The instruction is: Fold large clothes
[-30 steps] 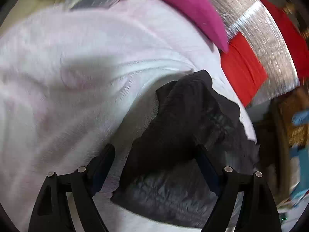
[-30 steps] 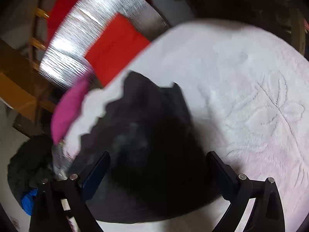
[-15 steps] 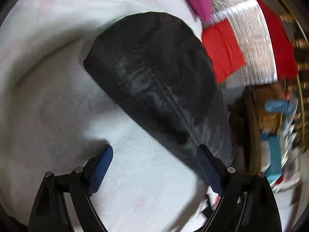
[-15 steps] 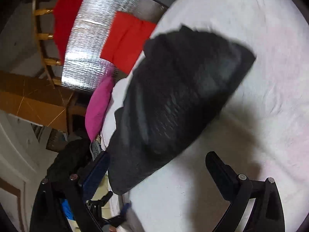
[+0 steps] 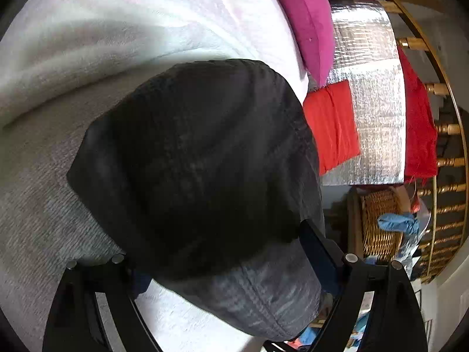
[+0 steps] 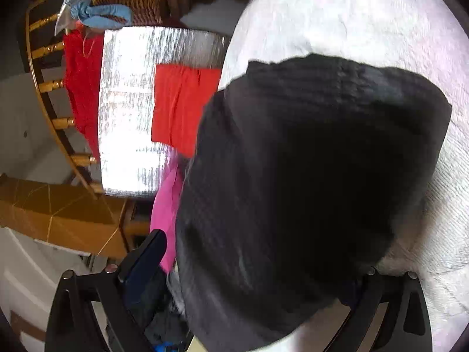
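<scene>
The black garment (image 5: 199,158) covered the left gripper's (image 5: 222,252) left finger, and its lower hem ran behind the right finger (image 5: 319,252), so any grip on the cloth could not be told. In the right wrist view the garment (image 6: 307,176) was blurred and hid the right gripper's (image 6: 263,267) right finger; the pink cushion (image 6: 167,214) showed only as a sliver beside it. The white blanket (image 5: 102,44) was cut off by the lens edge. The basket's (image 5: 381,220) contents, apart from a blue cloth (image 5: 397,223), were too small to make out.
</scene>
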A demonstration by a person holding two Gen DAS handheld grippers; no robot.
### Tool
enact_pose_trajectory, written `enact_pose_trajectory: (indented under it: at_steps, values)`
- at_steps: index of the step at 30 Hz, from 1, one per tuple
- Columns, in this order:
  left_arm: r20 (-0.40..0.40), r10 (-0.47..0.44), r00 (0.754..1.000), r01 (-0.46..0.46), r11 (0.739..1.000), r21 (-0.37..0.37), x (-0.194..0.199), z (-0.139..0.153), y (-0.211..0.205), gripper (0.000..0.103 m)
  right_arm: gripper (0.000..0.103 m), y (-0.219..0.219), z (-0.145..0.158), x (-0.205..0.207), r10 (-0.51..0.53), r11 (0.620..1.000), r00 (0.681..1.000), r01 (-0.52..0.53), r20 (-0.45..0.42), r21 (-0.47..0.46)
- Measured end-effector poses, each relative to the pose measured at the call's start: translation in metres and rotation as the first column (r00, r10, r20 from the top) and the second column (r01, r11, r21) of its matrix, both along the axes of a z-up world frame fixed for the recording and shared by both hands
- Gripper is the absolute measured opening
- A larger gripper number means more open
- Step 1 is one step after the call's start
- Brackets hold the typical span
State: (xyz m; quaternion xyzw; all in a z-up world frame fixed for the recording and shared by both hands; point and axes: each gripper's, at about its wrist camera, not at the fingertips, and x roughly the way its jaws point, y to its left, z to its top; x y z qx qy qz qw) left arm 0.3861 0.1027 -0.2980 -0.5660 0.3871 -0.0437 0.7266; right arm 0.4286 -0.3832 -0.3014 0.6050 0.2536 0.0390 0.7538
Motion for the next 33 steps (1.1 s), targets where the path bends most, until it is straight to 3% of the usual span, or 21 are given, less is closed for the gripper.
enact_pose_trajectory:
  at_steps: [3,4,5,7,9,13,20,27,30,32,33]
  values:
    - [0.0,0.041,0.999,-0.041,0.999,0.002,-0.001,0.001,0.0,0.082,0.099,0.014,0.012,0.01,0.015,0.984,0.998,-0.025,-0.057,-0.179]
    - [-0.009,0.044,0.999,-0.044,0.999,0.019,-0.002,0.001,0.0,0.07,0.095,0.02,0.015,0.012,0.006,0.973,0.997,-0.025,-0.083,-0.229]
    - [-0.015,0.045,0.999,-0.044,0.998,0.04,-0.002,0.0,0.0,0.06,0.083,0.025,0.017,0.013,-0.007,0.959,0.994,-0.025,-0.111,-0.284]
    - [-0.006,0.04,0.999,-0.039,0.997,0.061,-0.001,0.003,-0.002,0.047,0.069,0.023,0.018,0.013,-0.008,0.956,0.993,-0.028,-0.121,-0.294]
    - [0.019,0.012,1.0,-0.014,0.992,0.128,0.001,0.016,-0.011,0.037,0.052,0.022,0.022,0.014,0.005,0.953,0.992,-0.042,-0.123,-0.301]
    - [0.075,-0.022,0.997,0.005,0.977,0.213,-0.009,0.038,-0.015,0.026,0.04,0.029,0.043,0.005,0.037,0.902,0.994,-0.075,-0.099,-0.424]
    - [0.056,-0.112,0.992,0.096,0.969,0.229,-0.059,0.051,-0.017,0.025,0.038,0.021,0.052,-0.032,0.072,0.889,0.991,-0.116,-0.115,-0.442]
    - [0.033,-0.132,0.991,0.12,0.961,0.25,-0.119,0.044,-0.018,0.026,0.038,0.023,0.04,-0.113,0.087,0.9,0.985,-0.143,-0.152,-0.412]
    - [-0.026,-0.16,0.987,0.161,0.95,0.268,-0.145,0.029,-0.015,0.037,0.039,0.025,0.028,-0.141,0.12,0.893,0.974,-0.19,-0.192,-0.409]
    - [-0.081,-0.186,0.979,0.199,0.954,0.223,-0.162,0.021,-0.008,0.047,0.044,0.022,0.023,-0.149,0.162,0.905,0.958,-0.24,-0.235,-0.351]
    - [-0.093,-0.207,0.974,0.223,0.951,0.215,-0.165,0.023,-0.009,0.049,0.055,0.02,0.023,-0.152,0.196,0.906,0.944,-0.277,-0.264,-0.321]
